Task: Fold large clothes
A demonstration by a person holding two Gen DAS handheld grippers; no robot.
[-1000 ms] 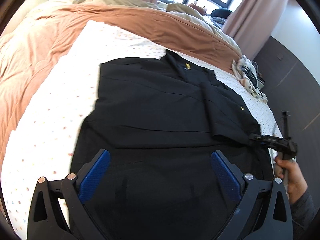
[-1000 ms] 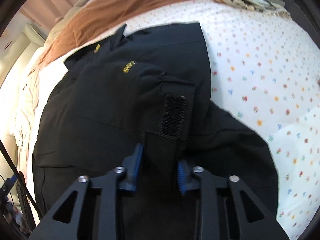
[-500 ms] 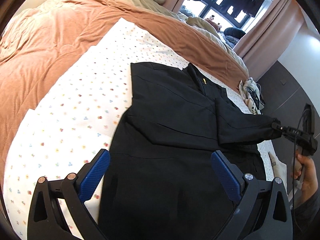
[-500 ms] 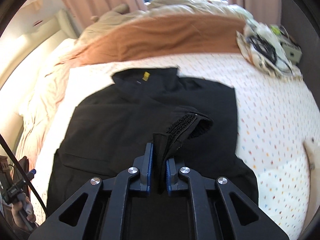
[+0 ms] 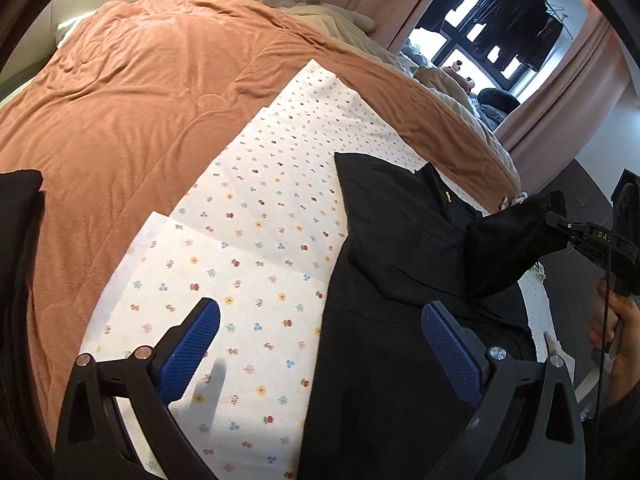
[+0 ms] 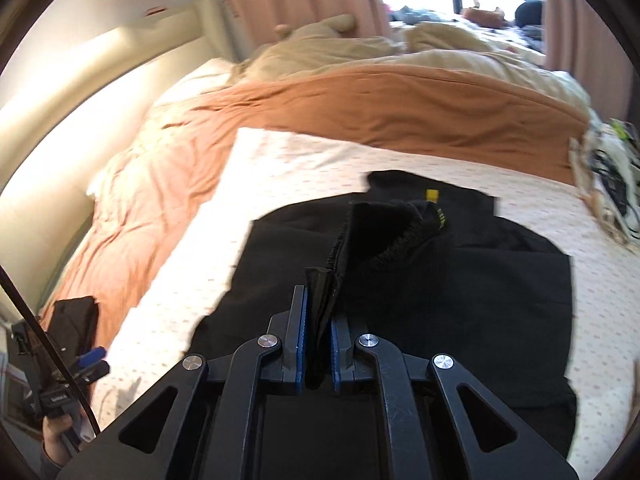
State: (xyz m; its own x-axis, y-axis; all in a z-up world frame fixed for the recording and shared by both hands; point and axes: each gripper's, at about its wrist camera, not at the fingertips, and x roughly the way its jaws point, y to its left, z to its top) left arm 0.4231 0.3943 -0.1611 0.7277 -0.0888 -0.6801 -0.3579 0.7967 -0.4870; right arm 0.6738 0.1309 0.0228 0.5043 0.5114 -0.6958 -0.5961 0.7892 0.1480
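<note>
The right gripper [image 6: 318, 344] is pinching the black jacket's [image 6: 440, 300] limp, floppy sleeve cuff [image 6: 324, 296] while the left gripper [image 5: 320, 356] is hovering open, empty, beside its hem.

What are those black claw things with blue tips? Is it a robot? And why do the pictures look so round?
No robot: a person holds one pinching tool in each hand. Each carries a wide-eyed camera looking along its fingers, so pictures bulge. The left gripper is open and empty above the flowered sheet. The right gripper pinches the cuff of a sleeve on the black jacket and holds it up. The jacket lies on the sheet, with an orange blanket behind it.
</note>
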